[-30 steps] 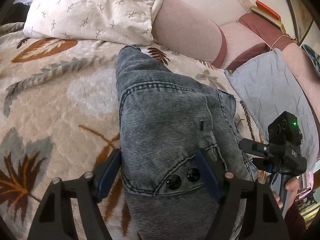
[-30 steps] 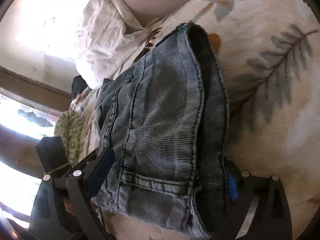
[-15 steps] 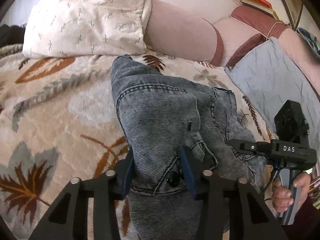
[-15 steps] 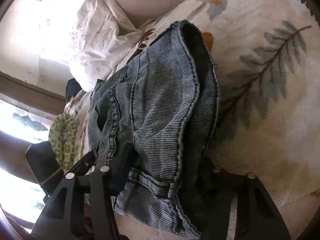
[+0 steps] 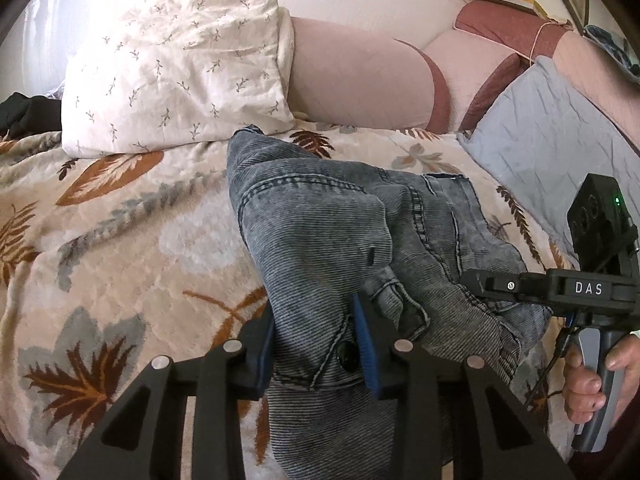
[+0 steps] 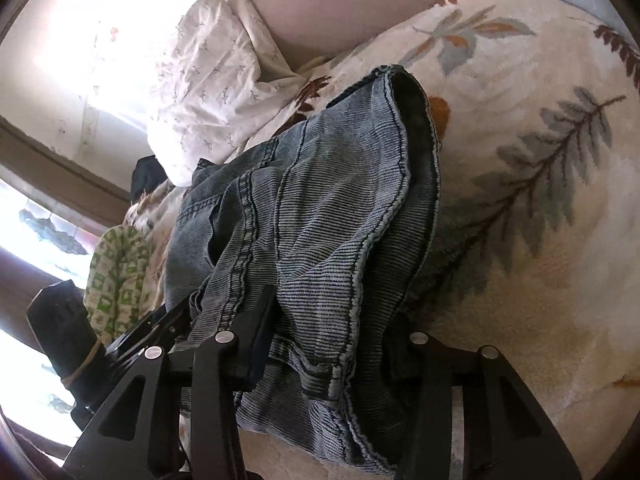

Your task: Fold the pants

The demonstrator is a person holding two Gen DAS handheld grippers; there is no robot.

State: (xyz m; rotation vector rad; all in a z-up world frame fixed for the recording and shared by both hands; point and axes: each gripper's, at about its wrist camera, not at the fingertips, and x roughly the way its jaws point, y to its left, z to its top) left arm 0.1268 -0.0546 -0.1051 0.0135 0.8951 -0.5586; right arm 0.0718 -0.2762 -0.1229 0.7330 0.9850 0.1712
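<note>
Pinching ribbed grey denim pants (image 5: pixel 320 240), each hand-held gripper (image 5: pixel 316 344) (image 6: pixel 332 344) bunches cloth

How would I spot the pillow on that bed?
Start at the leaf-patterned cream blanket covering the bed. At its head, left of the plain pink bolster, lies the rumpled white pillow, the only one printed with tiny grey sprigs.

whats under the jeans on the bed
The leaf-print blanket lies under the jeans and shows all around them. The part beneath the denim is covered, so anything else there is hidden.
</note>
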